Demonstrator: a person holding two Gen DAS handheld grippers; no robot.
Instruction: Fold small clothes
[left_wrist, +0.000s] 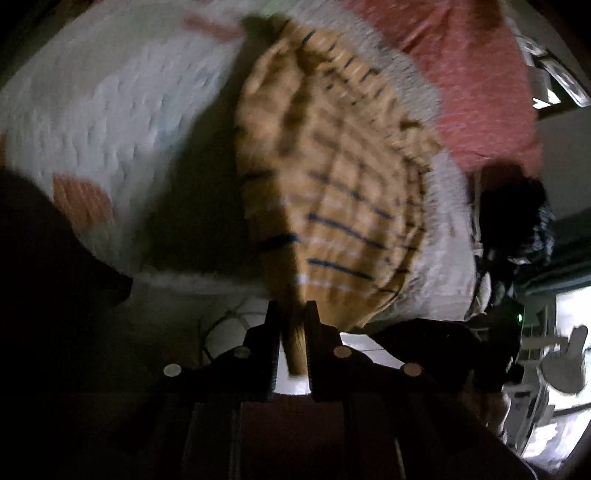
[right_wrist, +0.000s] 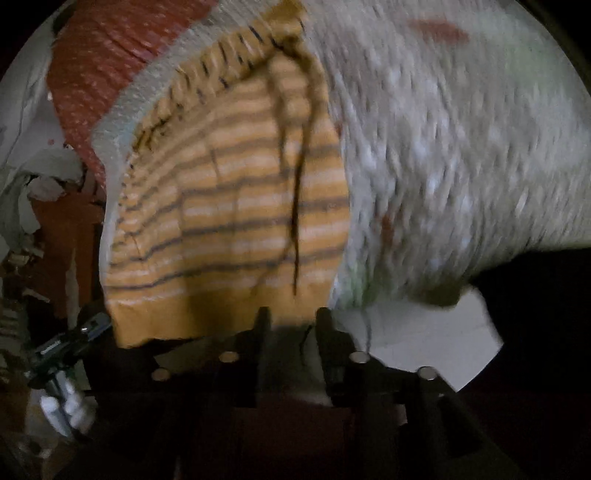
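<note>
The left tongs (left_wrist: 291, 314) pinched a bunched edge of the striped orange garment (left_wrist: 332, 177) lying on the white quilted bed (left_wrist: 110, 122), while the right tongs (right_wrist: 291, 317) stood parted at its hem.

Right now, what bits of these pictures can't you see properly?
- Left wrist view: how much of the striped garment sits inside the left gripper; its fingers cover the pinched edge.
- Both views: the quilt pattern; motion blur smears it.
- Right wrist view: whether the right gripper touches the garment's hem; dark shadow hides it.
- Left wrist view: the dark shape at right; too dim.
</note>
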